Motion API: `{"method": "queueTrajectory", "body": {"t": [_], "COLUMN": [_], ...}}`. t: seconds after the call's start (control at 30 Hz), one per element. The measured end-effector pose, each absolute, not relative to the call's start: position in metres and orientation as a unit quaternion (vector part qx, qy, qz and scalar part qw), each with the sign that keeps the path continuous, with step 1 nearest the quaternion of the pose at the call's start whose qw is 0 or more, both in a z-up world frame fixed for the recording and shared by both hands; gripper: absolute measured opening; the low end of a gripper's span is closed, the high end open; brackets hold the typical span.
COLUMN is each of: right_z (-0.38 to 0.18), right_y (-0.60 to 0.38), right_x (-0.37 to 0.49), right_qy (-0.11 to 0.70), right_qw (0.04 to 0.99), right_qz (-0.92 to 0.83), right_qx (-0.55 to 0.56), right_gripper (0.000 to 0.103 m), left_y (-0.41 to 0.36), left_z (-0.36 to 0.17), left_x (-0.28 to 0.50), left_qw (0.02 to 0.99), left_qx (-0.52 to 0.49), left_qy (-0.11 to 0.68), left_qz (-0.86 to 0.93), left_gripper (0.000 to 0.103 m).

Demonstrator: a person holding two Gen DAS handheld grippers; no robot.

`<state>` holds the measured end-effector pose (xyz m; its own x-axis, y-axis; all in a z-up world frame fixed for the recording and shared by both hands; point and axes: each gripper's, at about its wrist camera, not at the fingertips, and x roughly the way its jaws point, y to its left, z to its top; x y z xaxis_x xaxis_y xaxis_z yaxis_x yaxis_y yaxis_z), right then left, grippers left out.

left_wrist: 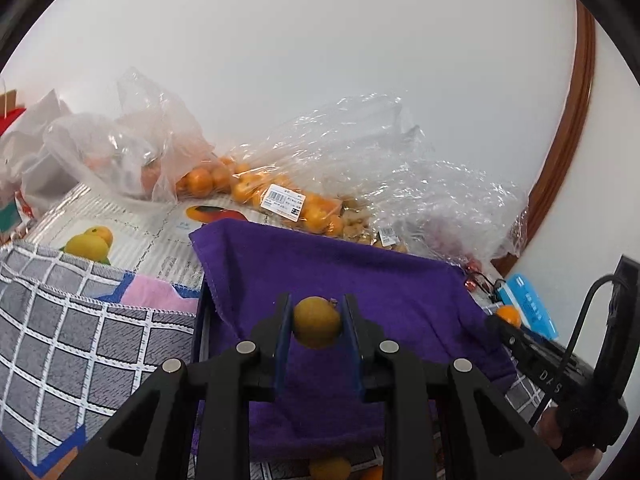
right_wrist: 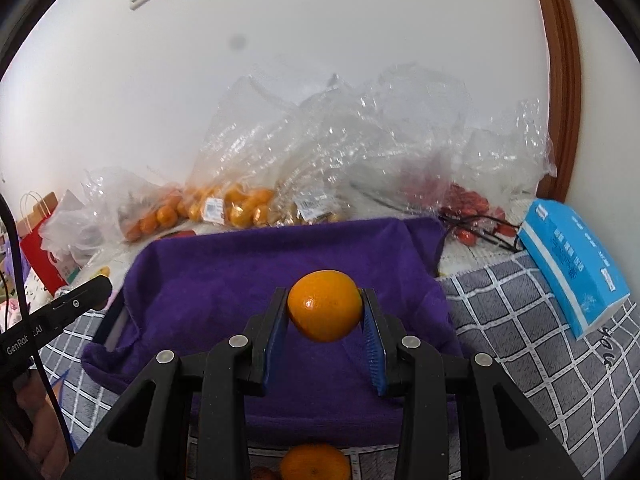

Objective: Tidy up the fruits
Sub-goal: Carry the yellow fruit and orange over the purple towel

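A blue tissue box (right_wrist: 572,268) rests on the grey checked cloth (right_wrist: 520,332) beside a purple towel (right_wrist: 280,272).

Orange (right_wrist: 325,305) in right gripper (right_wrist: 325,312)

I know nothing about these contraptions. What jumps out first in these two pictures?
Each gripper clamps a fruit above a purple towel: the right gripper holds a bright orange mandarin, the left gripper a smaller yellowish-brown fruit. Behind, against the white wall, crinkled clear bags hold more oranges.
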<state>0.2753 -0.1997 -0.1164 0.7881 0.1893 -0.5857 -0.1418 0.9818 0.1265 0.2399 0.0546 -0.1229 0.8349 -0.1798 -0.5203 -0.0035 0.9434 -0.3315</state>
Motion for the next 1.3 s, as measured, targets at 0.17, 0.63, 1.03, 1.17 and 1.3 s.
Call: {"method": "queueTrajectory", "body": {"t": [0.17,0.63,1.03,1.17,1.3], "right_z": [-0.129,-0.154,-0.163,-0.162,-0.163], "right_y": [-0.206,-0.213,-0.206,-0.204,-0.200], "right_x": [0.280,0.297,0.302,0.301,0.300], "right_qy": [0.332,0.391,0.407,0.405,0.406], "right_qw": [0.940,0.915,0.910,0.911,0.911], "right_qz": [0.078,0.085,0.076,0.081,0.073], "right_qx": [0.031,0.044,0.023,0.021,0.002], "right_gripper": [0.036,0.036,0.036,0.036,0.036], "left_y": [0.056,0.036,0.032,0.029,0.029], "left_z": [-0.134,-0.151,-0.159,-0.160,-0.162], "left_x": [0.246,0.254,0.262,0.263,0.264], "left_qw": [0.934,0.923,0.909,0.910,0.906], "left_qx": [-0.176,-0.145,-0.145,-0.138,-0.138], "left_qy": [0.305,0.345,0.378,0.380,0.388], "left_qz": [-0.058,-0.086,-0.096,-0.094,-0.095], "left_gripper": [0.023,0.023,0.023,0.024,0.024]}}
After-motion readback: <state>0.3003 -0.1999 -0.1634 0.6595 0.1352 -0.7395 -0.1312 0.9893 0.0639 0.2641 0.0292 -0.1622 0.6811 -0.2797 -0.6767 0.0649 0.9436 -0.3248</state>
